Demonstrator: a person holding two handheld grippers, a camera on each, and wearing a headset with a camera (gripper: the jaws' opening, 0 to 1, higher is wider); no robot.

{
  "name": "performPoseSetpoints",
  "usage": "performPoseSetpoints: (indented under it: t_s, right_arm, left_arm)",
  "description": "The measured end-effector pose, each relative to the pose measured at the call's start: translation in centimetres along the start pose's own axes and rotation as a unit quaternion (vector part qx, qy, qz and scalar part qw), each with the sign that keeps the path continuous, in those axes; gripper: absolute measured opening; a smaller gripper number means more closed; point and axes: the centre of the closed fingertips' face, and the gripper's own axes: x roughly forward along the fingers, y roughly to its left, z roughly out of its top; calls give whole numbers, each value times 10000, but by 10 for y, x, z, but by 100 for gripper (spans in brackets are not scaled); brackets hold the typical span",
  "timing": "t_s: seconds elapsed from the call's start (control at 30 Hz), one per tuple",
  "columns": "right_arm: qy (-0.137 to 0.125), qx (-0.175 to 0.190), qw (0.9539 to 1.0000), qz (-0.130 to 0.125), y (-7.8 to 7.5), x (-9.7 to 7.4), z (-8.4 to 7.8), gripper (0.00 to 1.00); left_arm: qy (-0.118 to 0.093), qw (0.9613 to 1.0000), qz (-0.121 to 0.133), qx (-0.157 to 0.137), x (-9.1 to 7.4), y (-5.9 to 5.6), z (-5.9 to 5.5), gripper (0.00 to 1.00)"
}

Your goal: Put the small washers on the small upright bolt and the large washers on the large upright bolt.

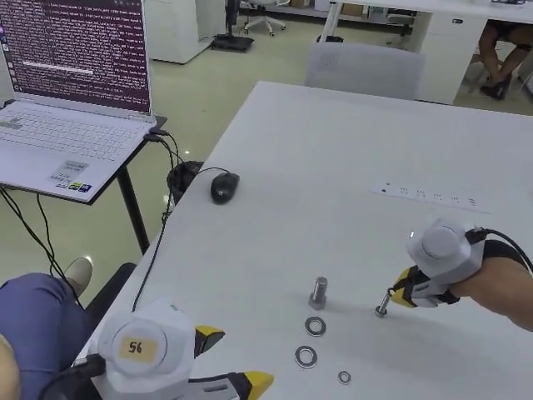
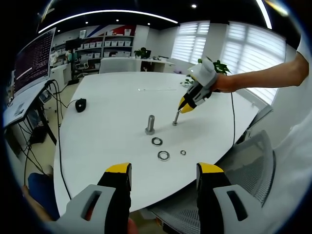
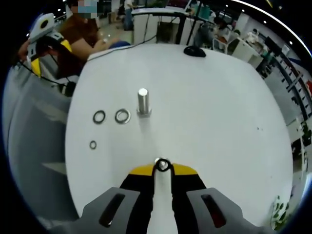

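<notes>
Head view looks forward and down over the white tabletop [image 1: 333, 167], with the large upright silver steel bolt [image 1: 318, 292] low in frame at mid range. Left gripper view sits off the table edge, well back from that bolt [image 2: 150, 124]. Right gripper view is low and near the bolt [image 3: 143, 101], looking past it toward the black computer mouse [image 3: 194, 50]. All three share the bolt and the loose silver ring washers [image 1: 297, 357] beside it.

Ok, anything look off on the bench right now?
Only the small bolt: it seems to lean toward the right tongs, shut on what looks like a small washer at its top, while the large bolt stands straight. The three loose washers lie flat nearby; nothing spilled or damaged.
</notes>
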Motion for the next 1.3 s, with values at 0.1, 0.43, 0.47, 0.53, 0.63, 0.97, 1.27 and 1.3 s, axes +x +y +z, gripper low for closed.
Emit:
performPoseSetpoints:
  t_s: [0.1, 0.43, 0.47, 0.53, 0.63, 0.97, 1.27, 1.3]
  right_arm:
    - [58, -20, 10000, 27, 0, 3, -1, 13]
    - [168, -49, 9998, 101, 1, 7, -3, 13]
    - [173, -52, 9998, 104, 1, 7, -3, 13]
    - [192, -59, 9997, 117, 2, 9, -4, 13]
    - [217, -57, 9997, 132, 1, 12, -5, 13]
    - [459, 68, 9986, 256, 4, 31, -14, 13]
    - [665, 264, 9969, 333, 5, 51, -27, 13]
    - [688, 285, 9967, 331, 5, 52, -28, 13]
  left_arm:
    - [3, 10000, 3, 4, 0, 1, 0, 53]
    - [-6, 10000, -3, -6, 1, 1, 2, 53]
    - [-8, 10000, -10, -5, 2, 1, 2, 53]
    - [-7, 10000, -15, 1, 2, 1, 3, 53]
    - [-2, 10000, -22, 0, 2, 0, 2, 53]
    - [17, 10000, 0, -20, 1, 2, 1, 53]
    - [20, 9999, 79, -84, -2, 7, -2, 53]
    - [22, 9999, 86, -97, -3, 7, -3, 53]
